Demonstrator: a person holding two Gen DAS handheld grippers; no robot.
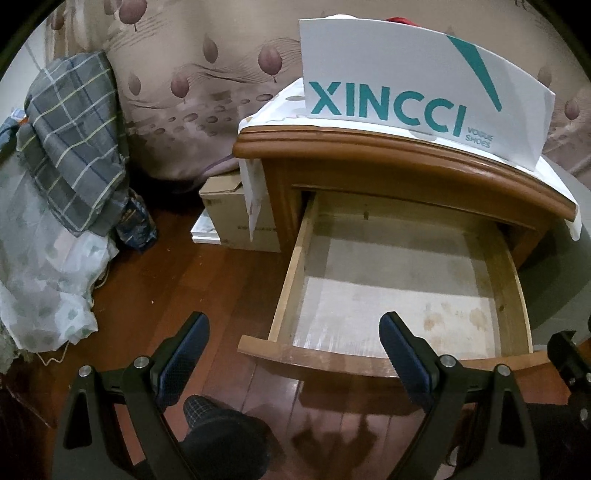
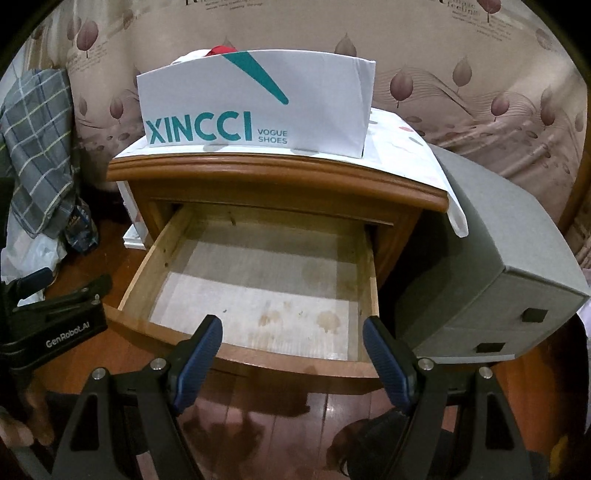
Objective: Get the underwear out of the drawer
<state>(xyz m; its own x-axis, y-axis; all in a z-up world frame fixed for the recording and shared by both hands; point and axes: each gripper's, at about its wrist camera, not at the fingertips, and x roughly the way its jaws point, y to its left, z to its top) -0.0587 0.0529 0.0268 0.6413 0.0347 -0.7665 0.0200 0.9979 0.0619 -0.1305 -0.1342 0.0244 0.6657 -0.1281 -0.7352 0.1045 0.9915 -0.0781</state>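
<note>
The wooden nightstand (image 1: 369, 151) (image 2: 258, 173) has its drawer (image 1: 291, 266) (image 2: 147, 273) pulled out. Inside I see only a pale, stained paper liner; no underwear shows in it. My left gripper (image 1: 293, 325) hangs open above the floor at the drawer's front left corner, nothing between its fingers. My right gripper (image 2: 291, 325) stands open just in front of the drawer's front rim, also empty. A bit of red cloth (image 2: 221, 50) (image 1: 400, 20) peeks over the white XINCCI shoe box (image 2: 258, 103) (image 1: 406, 81) on the nightstand top.
A grey cabinet (image 2: 498, 258) stands right of the nightstand. Left of it sit a cardboard box (image 1: 229, 214), a plaid cloth (image 1: 74, 147) and white fabric on the wooden floor. A person's dark slippered foot (image 1: 221, 432) is below the left gripper.
</note>
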